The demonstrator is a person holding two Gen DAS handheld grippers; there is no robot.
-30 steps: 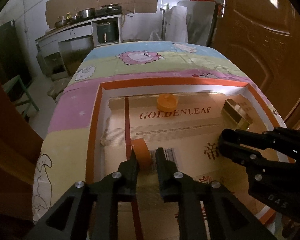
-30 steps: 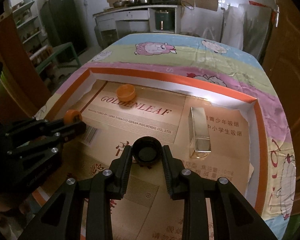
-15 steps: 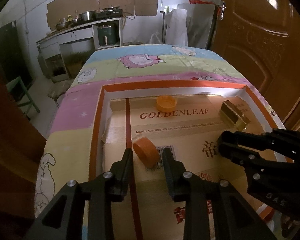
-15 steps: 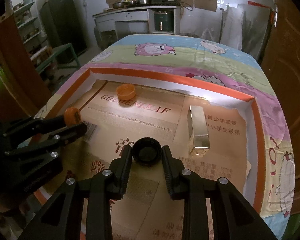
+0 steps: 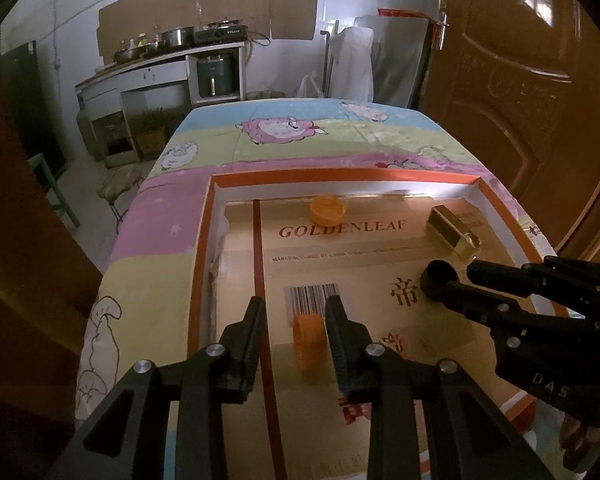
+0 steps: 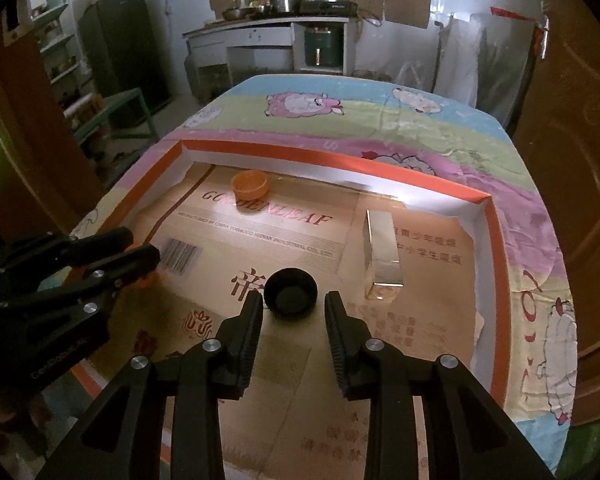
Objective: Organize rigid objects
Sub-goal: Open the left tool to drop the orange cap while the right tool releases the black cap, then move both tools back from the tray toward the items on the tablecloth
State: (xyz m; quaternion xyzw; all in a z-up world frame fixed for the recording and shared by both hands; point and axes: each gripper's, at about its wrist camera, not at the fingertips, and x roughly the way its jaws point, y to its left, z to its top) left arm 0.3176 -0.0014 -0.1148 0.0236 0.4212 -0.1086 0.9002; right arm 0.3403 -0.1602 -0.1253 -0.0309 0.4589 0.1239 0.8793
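My left gripper (image 5: 294,308) is open over the cardboard floor. A ribbed orange cap (image 5: 309,340) stands on its edge between the fingers, close to the right one and clear of the left. My right gripper (image 6: 294,300) has its jaws opening around a black cap (image 6: 290,296) that rests mouth-up on the cardboard, with a gap showing on its right side. In the left wrist view the right gripper (image 5: 458,280) reaches in from the right beside the black cap (image 5: 436,276). The left gripper (image 6: 140,246) shows at the left in the right wrist view.
Everything lies in a shallow box with an orange rim (image 5: 340,174) (image 6: 332,160), lined with printed cardboard, on a cartoon bedsheet. Another orange cap (image 5: 327,209) (image 6: 250,183) sits near the far wall. A gold rectangular box (image 5: 452,230) (image 6: 382,252) lies at the right.
The left gripper opened and let go of the orange cap, which now rests on the cardboard between its fingers. The right gripper's fingers have parted slightly from the black cap.
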